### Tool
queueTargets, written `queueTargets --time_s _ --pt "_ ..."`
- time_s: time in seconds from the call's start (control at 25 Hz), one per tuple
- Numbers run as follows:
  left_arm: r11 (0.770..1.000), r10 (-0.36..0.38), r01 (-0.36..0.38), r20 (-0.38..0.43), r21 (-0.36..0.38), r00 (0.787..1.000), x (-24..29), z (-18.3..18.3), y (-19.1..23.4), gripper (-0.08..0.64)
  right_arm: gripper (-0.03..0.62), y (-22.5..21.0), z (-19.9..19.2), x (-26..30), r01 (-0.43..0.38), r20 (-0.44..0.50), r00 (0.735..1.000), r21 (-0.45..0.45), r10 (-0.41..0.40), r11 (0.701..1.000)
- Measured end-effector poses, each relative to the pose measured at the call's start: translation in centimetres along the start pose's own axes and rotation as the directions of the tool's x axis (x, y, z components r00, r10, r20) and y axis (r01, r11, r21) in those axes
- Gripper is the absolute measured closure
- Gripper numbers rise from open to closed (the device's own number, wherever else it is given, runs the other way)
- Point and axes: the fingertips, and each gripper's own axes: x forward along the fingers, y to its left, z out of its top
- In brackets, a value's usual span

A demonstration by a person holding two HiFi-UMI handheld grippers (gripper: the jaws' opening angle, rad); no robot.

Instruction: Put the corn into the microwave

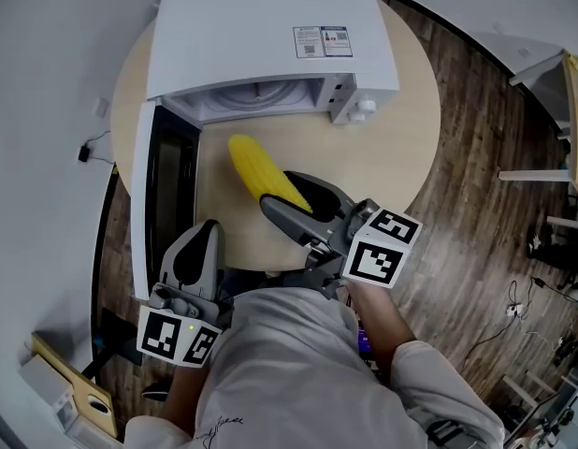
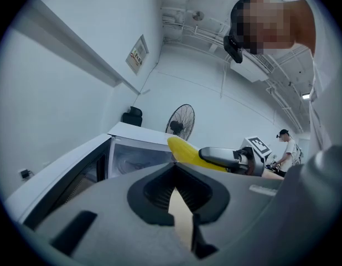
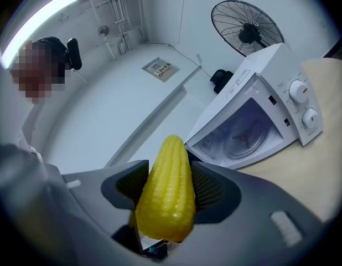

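Right now the person leans over the round table (image 1: 401, 162), with both arms bent in front of the chest. The right forearm comes out of a white sleeve (image 1: 429, 372) and reaches forward and a little leftward, carrying the right gripper (image 1: 296, 200) out over the tabletop. Its jaws are parted just enough to take the corn (image 1: 259, 171) and are pressed against both sides of the cob's thicker half. The tapered end sticks out beyond the fingertips. The corn is off the table, in front of the microwave (image 1: 270, 26), and still outside it. Its tip is aimed up and left toward the open cavity, where the glass turntable (image 3: 245, 134) shows.

The microwave door (image 1: 163, 181) is swung wide open on the left and stretches back toward the person. The left gripper (image 1: 201, 251) is drawn in close to the body at the near edge of the table, just beside the free end of that door and behind the right gripper. It points forward at a slight upward tilt. Its jaws are drawn together to a thin slit with nothing between them, and only a sliver of the pale tabletop shows through. Behind the microwave stands a black fan (image 3: 247, 29).
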Motion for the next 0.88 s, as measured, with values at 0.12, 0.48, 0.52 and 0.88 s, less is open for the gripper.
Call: queueTargets --time_s 0.12,0.48,0.52,0.88 --pt "1.0 0.007 -0.008 -0.011 -0.002 1.0 0.4 -0.1 0.6 0.569 0.333 -1.2 0.4 0.6 0.003 0.006 1.0 0.013 -0.004 1.0" --pt "1.0 0.008 -0.009 -0.048 -0.009 0.999 1.6 -0.5 1.6 0.569 0.333 -4.6 1.4 2.0 0.028 0.012 1.0 0.022 -0.029 0.999" --pt "1.0 0.007 -0.007 -0.05 -0.01 0.999 1.8 -0.5 1.5 0.569 0.333 -5.1 1.4 2.1 0.033 0.012 0.999 0.025 -0.034 0.999" --pt "1.0 0.005 -0.006 -0.076 -0.02 0.997 2.8 -0.9 1.9 0.569 0.333 -9.9 0.7 3.1 0.091 0.001 0.996 0.079 -0.091 0.993"
